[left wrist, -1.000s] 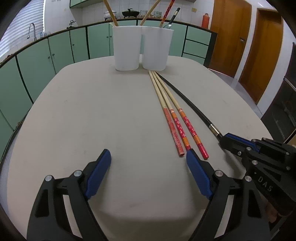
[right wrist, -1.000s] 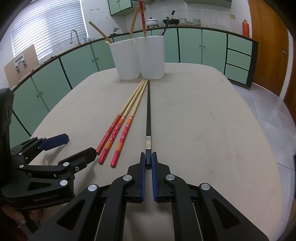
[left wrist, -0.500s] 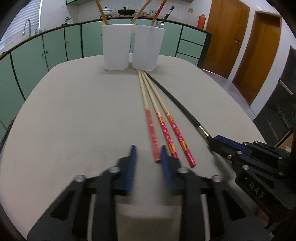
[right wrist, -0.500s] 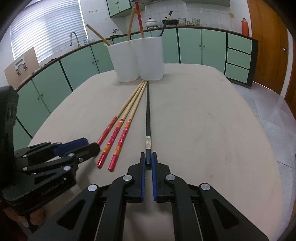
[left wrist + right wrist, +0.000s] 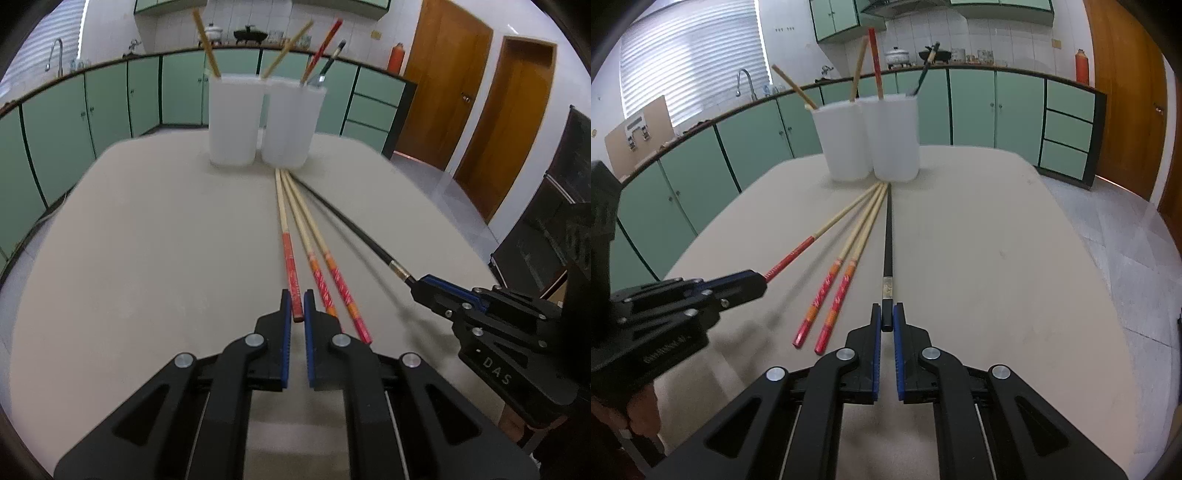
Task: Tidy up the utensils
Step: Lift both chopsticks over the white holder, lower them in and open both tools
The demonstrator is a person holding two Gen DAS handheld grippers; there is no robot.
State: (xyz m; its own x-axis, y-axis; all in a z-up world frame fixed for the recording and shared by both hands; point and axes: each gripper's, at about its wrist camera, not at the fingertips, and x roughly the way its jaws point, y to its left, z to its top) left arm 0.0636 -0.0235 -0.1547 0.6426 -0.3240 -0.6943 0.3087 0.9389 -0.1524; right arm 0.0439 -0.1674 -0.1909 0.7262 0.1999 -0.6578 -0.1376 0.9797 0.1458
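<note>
Now your left tongs (image 5: pixel 297 306) just closed on red chopstick (image 5: pixel 290 264); right tongs (image 5: pixel 887 317) still pinch black chopstick (image 5: pixel 887 236). Both ready for cups (image 5: pixel 288 125).

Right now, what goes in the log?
left gripper: shut on red-handled chopstick | right gripper: shut on black chopstick | two chopsticks on table

Green cabinets (image 5: pixel 92 110), 2 wooden doors (image 5: pixel 450 85), sink faucet (image 5: pixel 744 79).

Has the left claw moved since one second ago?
Yes. The left claw slid right toward the chopsticks and closed on the leftmost red-handled chopstick, which also swung away from its two neighbours.
</note>
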